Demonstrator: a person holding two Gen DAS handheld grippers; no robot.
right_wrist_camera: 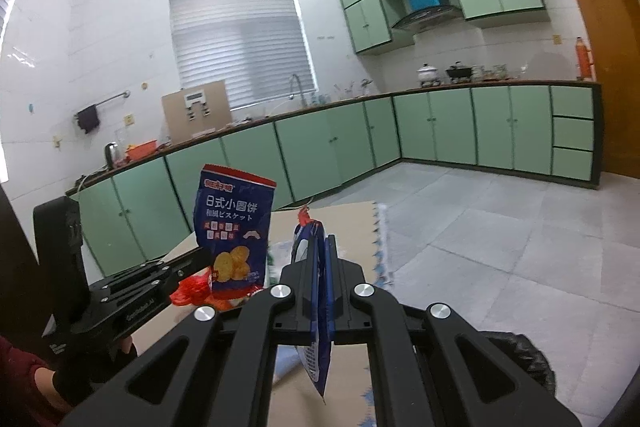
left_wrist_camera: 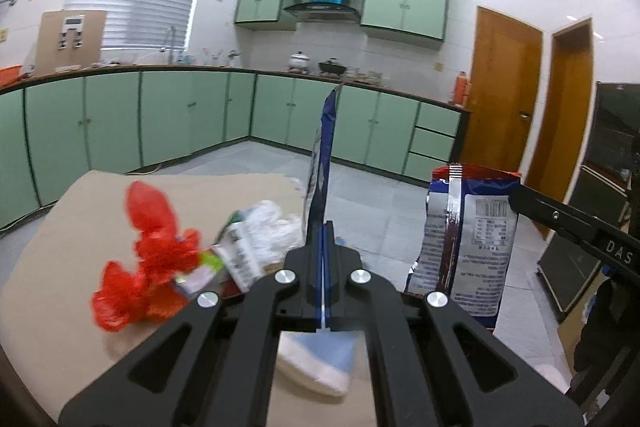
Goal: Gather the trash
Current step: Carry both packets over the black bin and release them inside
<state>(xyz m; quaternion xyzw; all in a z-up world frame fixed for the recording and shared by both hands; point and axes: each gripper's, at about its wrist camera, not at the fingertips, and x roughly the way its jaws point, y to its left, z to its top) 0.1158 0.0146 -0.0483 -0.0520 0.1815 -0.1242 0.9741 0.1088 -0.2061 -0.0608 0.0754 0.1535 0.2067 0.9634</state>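
My left gripper [left_wrist_camera: 325,227] is shut on a blue snack bag [left_wrist_camera: 322,147], seen edge-on and held upright above the cardboard-covered table [left_wrist_camera: 60,267]. The same bag shows its printed front in the right wrist view [right_wrist_camera: 236,227], with the left gripper [right_wrist_camera: 200,259] clamped on its lower left. My right gripper [right_wrist_camera: 322,243] is shut on a second blue-and-white snack bag [right_wrist_camera: 316,307]; its silver back with a barcode shows in the left wrist view [left_wrist_camera: 468,243]. On the table lie a red plastic bag [left_wrist_camera: 148,259], crumpled white wrappers [left_wrist_camera: 256,235] and a white-and-blue tissue pack [left_wrist_camera: 320,363].
A black trash bag [right_wrist_camera: 516,359] sits low right of the table. Green kitchen cabinets [left_wrist_camera: 180,119] line the far walls. Wooden doors [left_wrist_camera: 504,95] and a dark appliance [left_wrist_camera: 616,131] stand to the right. Tiled floor lies beyond the table.
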